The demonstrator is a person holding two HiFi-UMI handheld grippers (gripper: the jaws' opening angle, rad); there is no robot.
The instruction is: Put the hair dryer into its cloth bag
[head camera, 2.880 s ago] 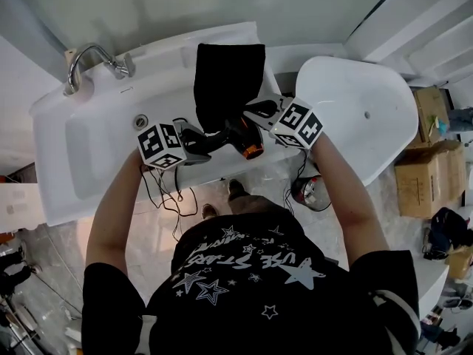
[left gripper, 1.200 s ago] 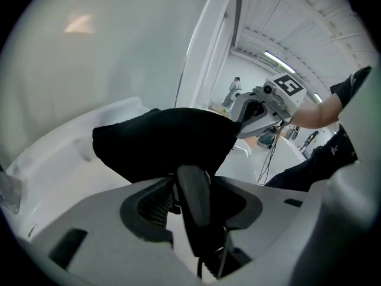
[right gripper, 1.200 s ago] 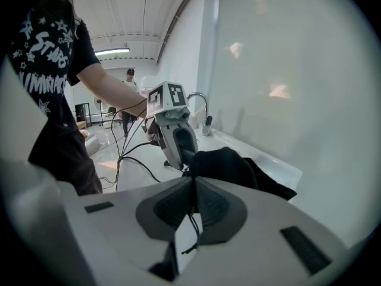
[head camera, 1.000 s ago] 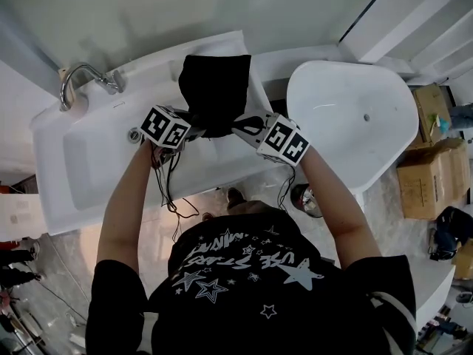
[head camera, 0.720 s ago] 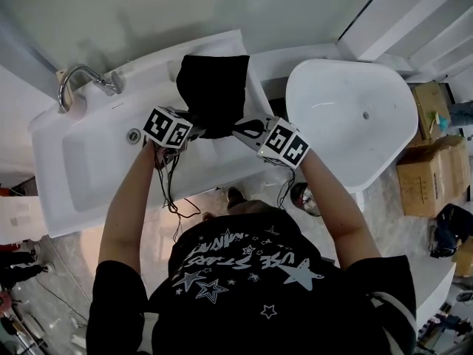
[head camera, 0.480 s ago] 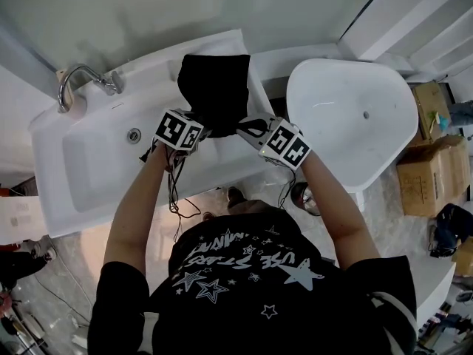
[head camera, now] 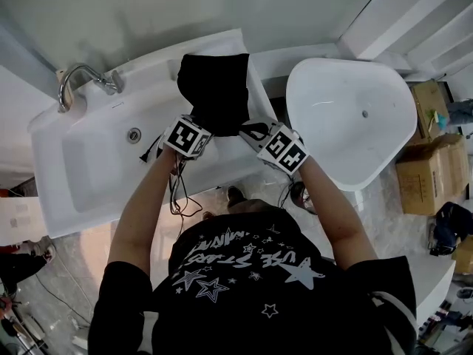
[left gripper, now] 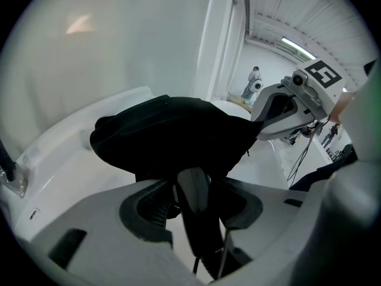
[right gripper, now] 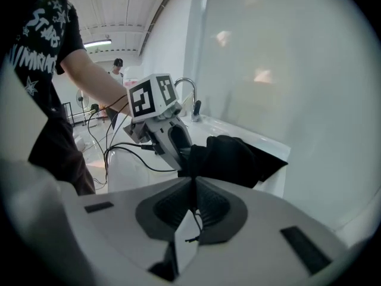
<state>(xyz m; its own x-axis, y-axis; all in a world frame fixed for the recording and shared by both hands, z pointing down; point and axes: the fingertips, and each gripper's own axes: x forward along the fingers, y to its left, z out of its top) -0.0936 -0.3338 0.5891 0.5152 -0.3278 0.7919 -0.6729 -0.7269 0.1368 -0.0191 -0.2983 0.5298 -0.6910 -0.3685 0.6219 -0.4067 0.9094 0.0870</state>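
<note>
The black cloth bag (head camera: 215, 91) lies on the white sink counter's right end, its mouth towards me. My left gripper (head camera: 207, 129) is at the mouth's left side, shut on the hair dryer's dark handle (left gripper: 194, 210). The dryer's body is hidden inside the bag (left gripper: 172, 139), and its cord (head camera: 176, 192) hangs over the counter's front edge. My right gripper (head camera: 245, 130) is at the mouth's right side, shut on the bag's edge (right gripper: 205, 157). A white tag (right gripper: 187, 247) on a thread lies between its jaws. The left gripper (right gripper: 169, 139) also shows there.
A sink basin (head camera: 103, 161) with a chrome tap (head camera: 83, 78) and a drain (head camera: 134, 134) lies left of the bag. A white tub (head camera: 347, 117) stands to the right, with cardboard boxes (head camera: 432, 165) beyond it. A wall rises close behind the counter.
The dryer, earlier outside the bag with its orange nozzle showing, is now hidden in it. Over the last second the left gripper moved right and nearer me; both grippers sank slightly.
</note>
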